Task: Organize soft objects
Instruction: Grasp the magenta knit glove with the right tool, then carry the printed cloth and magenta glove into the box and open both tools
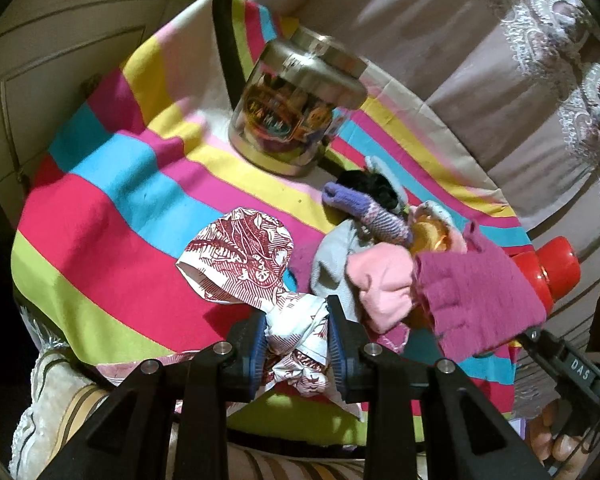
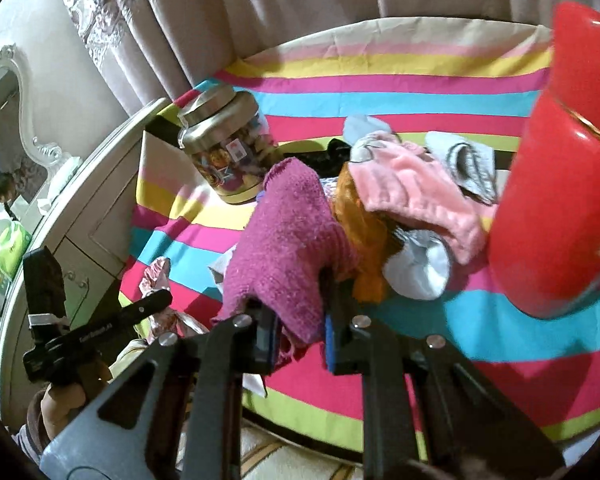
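My left gripper [image 1: 296, 340] is shut on a white cloth with a dark red print [image 1: 240, 256], bunched between the fingers and held above the striped cloth. My right gripper [image 2: 300, 328] is shut on a magenta knit piece [image 2: 284, 240], which also shows in the left wrist view [image 1: 476, 300]. Beside it lies a pile of soft things: a pink fleece item [image 2: 412, 188], an orange piece [image 2: 364, 224], grey-white socks [image 2: 420, 268], a purple glove [image 1: 364, 208] and a black item [image 1: 368, 188].
A bright striped cloth [image 1: 112, 216] covers the table. A steel-lidded jar [image 1: 296, 108] stands at the back. A red bottle [image 2: 560, 200] stands close on the right. Curtains [image 2: 260, 8] hang behind. A white cabinet [image 2: 80, 232] is at the left.
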The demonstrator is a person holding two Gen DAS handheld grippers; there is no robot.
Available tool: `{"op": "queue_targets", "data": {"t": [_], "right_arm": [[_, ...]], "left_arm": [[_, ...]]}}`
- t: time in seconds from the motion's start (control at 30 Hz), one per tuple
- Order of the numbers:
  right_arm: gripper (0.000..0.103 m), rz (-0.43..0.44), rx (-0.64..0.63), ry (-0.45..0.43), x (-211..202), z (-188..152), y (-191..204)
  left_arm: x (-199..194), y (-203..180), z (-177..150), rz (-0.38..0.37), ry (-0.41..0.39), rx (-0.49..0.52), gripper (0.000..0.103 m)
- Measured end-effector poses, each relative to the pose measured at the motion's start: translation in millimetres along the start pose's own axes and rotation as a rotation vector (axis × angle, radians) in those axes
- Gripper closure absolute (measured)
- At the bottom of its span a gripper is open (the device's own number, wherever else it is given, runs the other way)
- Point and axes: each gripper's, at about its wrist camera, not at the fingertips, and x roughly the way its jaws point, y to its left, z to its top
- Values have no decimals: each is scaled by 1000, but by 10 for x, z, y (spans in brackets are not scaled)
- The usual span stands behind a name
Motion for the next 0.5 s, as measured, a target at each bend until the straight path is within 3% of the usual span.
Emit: {"op": "queue_targets", "data": {"t": [0.23,0.5], "right_arm": [[83,-25,31,-41,-391,-178,-84],[83,-53,73,-85,-831,-373,-225]], "left_arm": [[-182,-236,-26,-48,-31,52,74],[-312,-614,-166,-117,-5,119,74]]}}
